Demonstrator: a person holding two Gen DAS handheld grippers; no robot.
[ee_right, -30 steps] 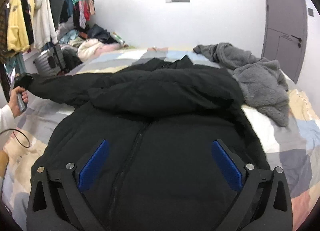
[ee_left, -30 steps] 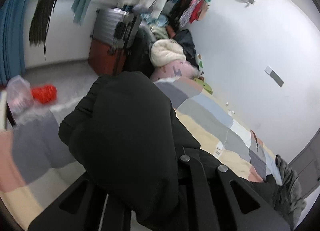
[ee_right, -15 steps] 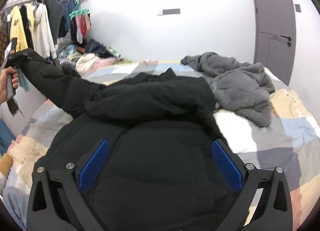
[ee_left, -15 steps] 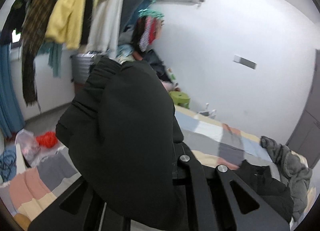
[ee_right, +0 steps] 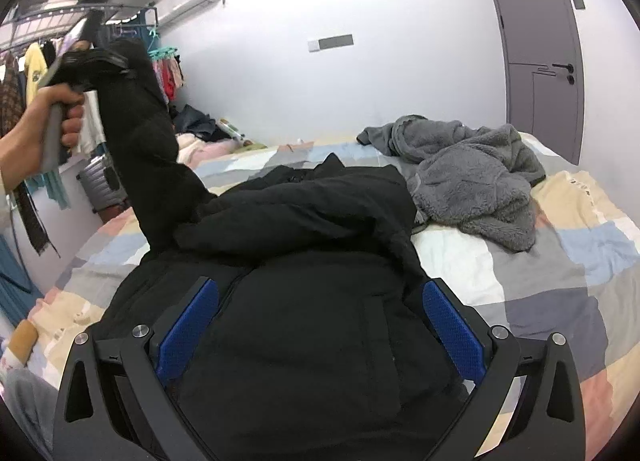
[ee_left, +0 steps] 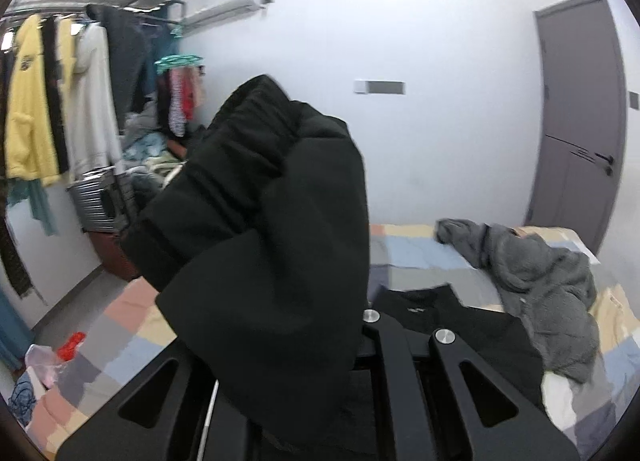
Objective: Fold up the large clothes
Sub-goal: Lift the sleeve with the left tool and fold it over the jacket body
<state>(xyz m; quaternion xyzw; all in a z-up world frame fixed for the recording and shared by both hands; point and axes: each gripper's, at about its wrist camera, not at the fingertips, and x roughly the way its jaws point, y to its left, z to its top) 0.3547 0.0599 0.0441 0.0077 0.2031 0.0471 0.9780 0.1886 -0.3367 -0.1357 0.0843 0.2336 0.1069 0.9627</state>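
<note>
Patchwork bed (ee_right: 560, 261) under my black puffer jacket (ee_right: 304, 321), grey fleece (ee_right: 480, 181) beside it, sleeve (ee_right: 144, 141) now hoisted higher than before by my clamped left gripper (ee_right: 96, 61), its fingertips buried in cloth in its own view, right gripper (ee_right: 320, 325) spread wide, holding nothing

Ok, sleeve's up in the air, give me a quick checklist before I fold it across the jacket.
1. Left gripper shut on sleeve: ok, cuff is clamped and lifted.
2. Right gripper free: ok, open above the jacket, holding nothing.
3. Other sleeve already folded across the chest: ok.
4. Landing area on the jacket clear: ok.
5. Grey fleece clear of the jacket: not ok, it touches the far right edge.
6. Jacket hem flat: cannot tell, out of view.
</note>
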